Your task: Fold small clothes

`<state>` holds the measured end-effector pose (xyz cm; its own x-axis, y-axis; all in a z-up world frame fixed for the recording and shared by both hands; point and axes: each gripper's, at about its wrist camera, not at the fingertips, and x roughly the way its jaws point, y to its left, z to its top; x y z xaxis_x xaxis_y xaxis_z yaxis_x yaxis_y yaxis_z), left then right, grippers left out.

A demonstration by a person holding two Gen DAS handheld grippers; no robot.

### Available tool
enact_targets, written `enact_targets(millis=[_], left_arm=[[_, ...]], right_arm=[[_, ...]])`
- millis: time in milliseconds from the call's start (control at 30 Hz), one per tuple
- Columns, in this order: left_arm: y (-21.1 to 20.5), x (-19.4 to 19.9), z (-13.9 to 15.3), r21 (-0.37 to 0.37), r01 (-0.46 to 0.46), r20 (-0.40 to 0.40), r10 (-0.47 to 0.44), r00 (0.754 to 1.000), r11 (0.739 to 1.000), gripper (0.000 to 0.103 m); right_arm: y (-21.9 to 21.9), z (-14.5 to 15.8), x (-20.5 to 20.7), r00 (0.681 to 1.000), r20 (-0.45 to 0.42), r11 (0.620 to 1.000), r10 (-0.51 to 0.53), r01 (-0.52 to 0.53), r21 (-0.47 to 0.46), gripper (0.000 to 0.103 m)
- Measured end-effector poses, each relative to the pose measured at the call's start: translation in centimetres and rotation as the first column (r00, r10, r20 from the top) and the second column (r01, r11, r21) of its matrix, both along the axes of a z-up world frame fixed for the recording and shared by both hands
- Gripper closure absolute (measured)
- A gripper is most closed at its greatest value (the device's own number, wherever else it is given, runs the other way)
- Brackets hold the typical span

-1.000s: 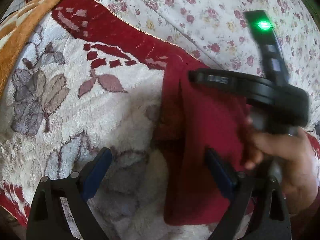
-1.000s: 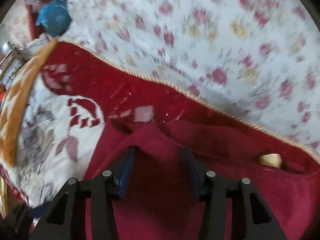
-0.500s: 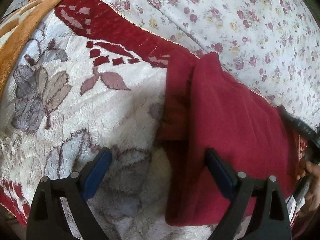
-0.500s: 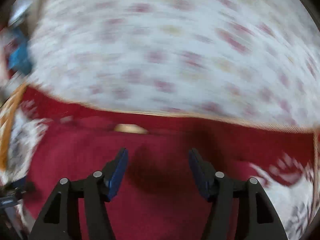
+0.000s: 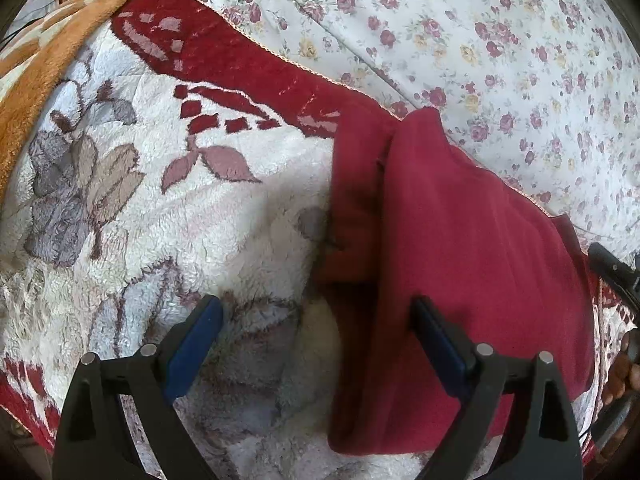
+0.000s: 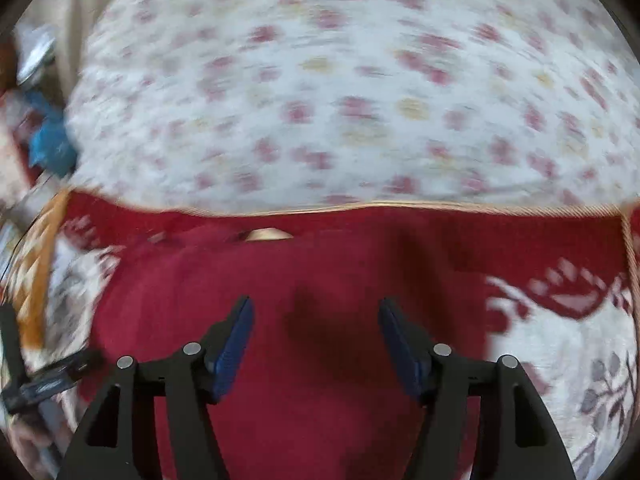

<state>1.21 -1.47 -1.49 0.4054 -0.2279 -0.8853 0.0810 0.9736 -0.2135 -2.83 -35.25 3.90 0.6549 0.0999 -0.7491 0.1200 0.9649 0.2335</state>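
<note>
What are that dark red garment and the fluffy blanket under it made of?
The dark red garment looks like soft matte knit, perhaps fleece: smooth, no sheen, thick rounded folds. The blanket seems plush synthetic pile, judging by its shaggy clumped tufts and woven-in leaf pattern.

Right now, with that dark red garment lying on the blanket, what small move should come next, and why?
Probably bring the open left gripper onto the red garment and pinch its left edge. That side flap still juts out past the folded layer, and neither gripper holds cloth; the right gripper hangs open above it.
</note>
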Motion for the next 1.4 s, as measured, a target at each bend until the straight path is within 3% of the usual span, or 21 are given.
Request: enact_targets(millis=[100,200,267,333,467,600,667,733,833,900,933,967,1033,1133,1267,1300,1333,1400], left_arm=[[0.2,-0.3,0.2,-0.007,0.003,0.001,-0.003,1.0,1.0,0.009],[0.5,-0.6,0.3,-0.01,0.009,0.001,-0.009,1.0,1.0,0.009],[0.8,-0.8,0.3,-0.019,0.01,-0.004,-0.01,1.0,1.0,0.009],[1.1,-0.9,0.4,-0.029,0.013,-0.007,-0.013,1.0,0.999,0.009],[1.6,-0.9,0.2,-0.043,0.019,-0.013,-0.02,1.0,0.999,0.009],[1.9,-1.0,0.2,-0.065,0.02,-0.019,-0.021,1.0,0.998,0.009],[1.8,-1.0,0.2,-0.06,0.023,-0.019,-0.024,1.0,0.998,0.009],[1.7,-1.0,0.2,-0.061,0.017,-0.019,-0.019,1.0,0.998,0.009],[1.4,-0.9,0.3,-0.062,0.011,-0.014,-0.012,1.0,0.998,0.009],[1.1,-0.9,0.3,-0.06,0.008,-0.009,-0.009,1.0,0.998,0.009],[1.0,-0.9,0.3,-0.06,0.008,-0.006,-0.008,1.0,0.998,0.009],[0.8,-0.8,0.4,-0.062,0.007,0.001,-0.007,1.0,0.998,0.009],[0.4,-0.7,0.5,-0.071,0.014,0.018,-0.012,1.0,0.997,0.009],[-0.7,-0.2,0.7,-0.073,0.02,0.043,-0.017,0.999,0.997,0.009],[-1.7,0.5,1.0,-0.104,0.017,0.072,-0.01,0.997,0.994,0.009],[-1.9,0.5,1.2,-0.127,0.023,0.083,-0.013,0.996,0.992,0.016],[-1.9,0.5,1.6,-0.161,0.035,0.095,-0.02,0.995,0.986,0.039],[-2.3,0.5,1.8,-0.221,0.074,0.08,-0.057,0.995,0.972,0.065]], right_arm=[[5.8,1.2,2.9,0.987,0.009,0.987,0.158,-0.158,-0.015,0.034],[10.9,0.5,6.0,0.968,-0.008,0.965,0.251,-0.251,-0.081,0.034],[13.8,-0.4,8.4,0.955,-0.037,0.947,0.295,-0.298,-0.118,0.047],[15.9,-1.9,11.0,0.948,-0.07,0.937,0.312,-0.319,-0.141,0.049],[18.4,-5.5,15.9,0.945,-0.169,0.951,0.281,-0.298,-0.086,0.049],[18.3,-4.8,17.1,0.949,-0.193,0.966,0.248,-0.257,-0.025,0.045],[18.6,-3.7,16.6,0.946,-0.175,0.962,0.274,-0.274,0.023,0.021],[19.8,-3.6,16.6,0.938,-0.201,0.956,0.282,-0.293,-0.025,0.013],[21.9,-5.7,17.2,0.91,-0.276,0.943,0.308,-0.331,-0.038,0.009],[23.1,-6.6,17.2,0.919,-0.259,0.929,0.298,-0.342,-0.143,0.009],[23.2,-6.4,17.1,0.922,-0.246,0.929,0.298,-0.339,-0.147,0.016],[22.9,-6.0,16.8,0.928,-0.229,0.933,0.294,-0.331,-0.142,0.042],[21.9,-4.7,16.2,0.92,-0.194,0.927,0.341,-0.364,-0.094,0.074],[19.5,-2.4,14.8,0.923,-0.125,0.93,0.363,-0.366,-0.002,0.083],[17.5,-0.3,13.7,0.926,-0.078,0.93,0.368,-0.366,0.044,0.084],[17.1,-0.1,13.7,0.927,-0.075,0.93,0.367,-0.364,0.048,0.084],[16.7,0.0,13.6,0.929,-0.072,0.932,0.362,-0.359,0.05,0.084],[16.3,-0.2,13.6,0.93,-0.072,0.931,0.361,-0.355,0.082,0.084]])
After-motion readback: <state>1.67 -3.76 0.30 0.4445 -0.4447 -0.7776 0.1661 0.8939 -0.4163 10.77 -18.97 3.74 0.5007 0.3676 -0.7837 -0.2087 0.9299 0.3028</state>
